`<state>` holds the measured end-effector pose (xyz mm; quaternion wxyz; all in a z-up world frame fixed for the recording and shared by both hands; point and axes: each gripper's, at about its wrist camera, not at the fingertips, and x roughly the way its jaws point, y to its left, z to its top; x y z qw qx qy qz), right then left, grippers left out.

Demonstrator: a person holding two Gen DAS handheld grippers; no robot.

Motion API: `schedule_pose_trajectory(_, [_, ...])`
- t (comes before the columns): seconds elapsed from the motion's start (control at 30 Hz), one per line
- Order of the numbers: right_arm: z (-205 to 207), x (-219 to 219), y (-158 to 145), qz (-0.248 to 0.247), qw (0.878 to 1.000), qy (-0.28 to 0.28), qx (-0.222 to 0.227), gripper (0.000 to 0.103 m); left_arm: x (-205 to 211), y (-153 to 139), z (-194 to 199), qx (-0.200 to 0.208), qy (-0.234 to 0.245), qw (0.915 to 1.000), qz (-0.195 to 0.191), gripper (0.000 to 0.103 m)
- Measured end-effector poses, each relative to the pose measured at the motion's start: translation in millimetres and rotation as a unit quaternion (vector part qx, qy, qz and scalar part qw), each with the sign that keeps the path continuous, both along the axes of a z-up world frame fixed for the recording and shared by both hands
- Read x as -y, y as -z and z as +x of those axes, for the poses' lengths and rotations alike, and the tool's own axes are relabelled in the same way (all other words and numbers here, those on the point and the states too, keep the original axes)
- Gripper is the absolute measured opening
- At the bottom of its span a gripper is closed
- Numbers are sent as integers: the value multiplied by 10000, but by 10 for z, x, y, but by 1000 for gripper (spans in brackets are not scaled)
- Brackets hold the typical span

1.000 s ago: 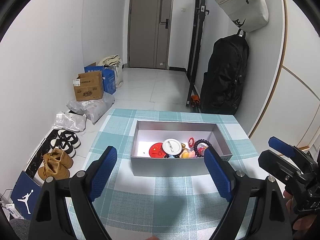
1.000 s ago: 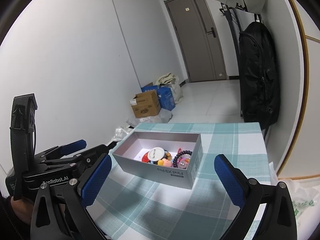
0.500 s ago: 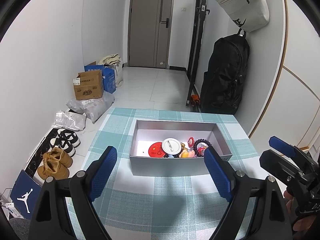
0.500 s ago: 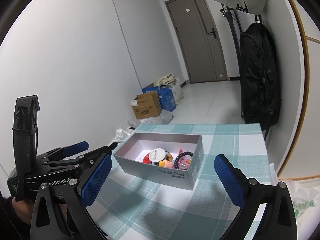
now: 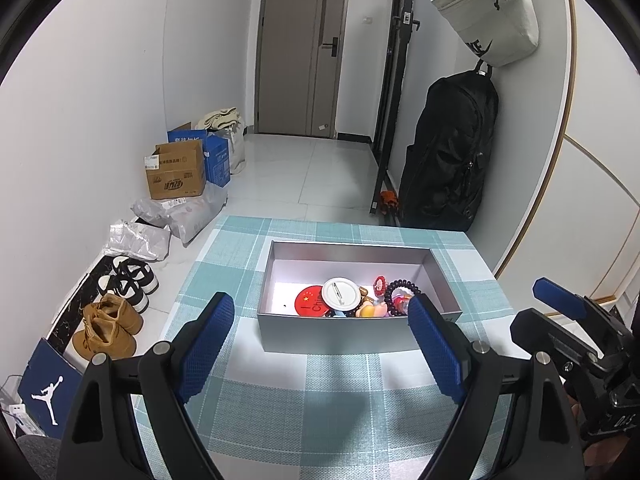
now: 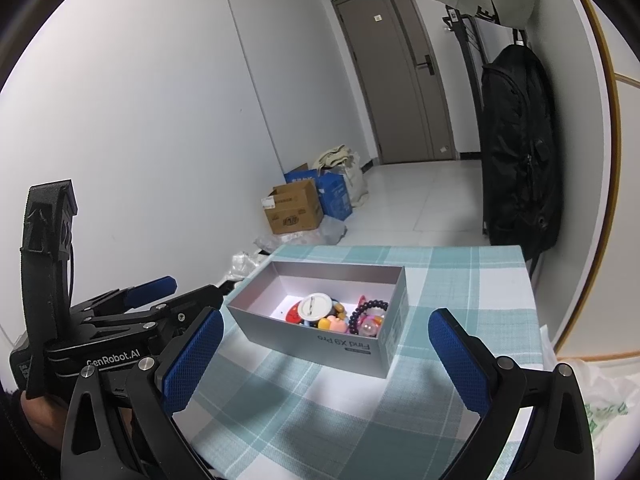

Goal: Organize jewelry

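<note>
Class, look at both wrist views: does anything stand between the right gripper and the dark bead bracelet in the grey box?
Only the grey box's near wall. The right gripper hangs open short of it; the dark bead bracelet lies uncovered atop the pile.

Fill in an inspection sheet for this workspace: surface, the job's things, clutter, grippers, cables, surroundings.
Surface: checked teal tablecloth, bare around the box.
Job's things: open grey box holding a dark bead bracelet, white pin badge, red badge and small colourful trinkets, piled at one end.
Clutter: nothing seen on the table.
Grippers: left hand-held gripper open, empty; right hand-held gripper open, empty; both short of the box.
Cables: nothing seen.
Surroundings: cardboard box, shoes, black backpack, door.
</note>
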<state>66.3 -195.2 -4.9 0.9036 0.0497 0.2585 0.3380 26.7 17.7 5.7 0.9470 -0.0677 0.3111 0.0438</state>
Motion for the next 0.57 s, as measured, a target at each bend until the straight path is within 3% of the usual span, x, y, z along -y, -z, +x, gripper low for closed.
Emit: schedule_pose_trajectory(0.57, [-1, -21, 13, -55, 10000, -8, -5, 103, 5, -22, -49, 181, 15, 9998, 117, 86])
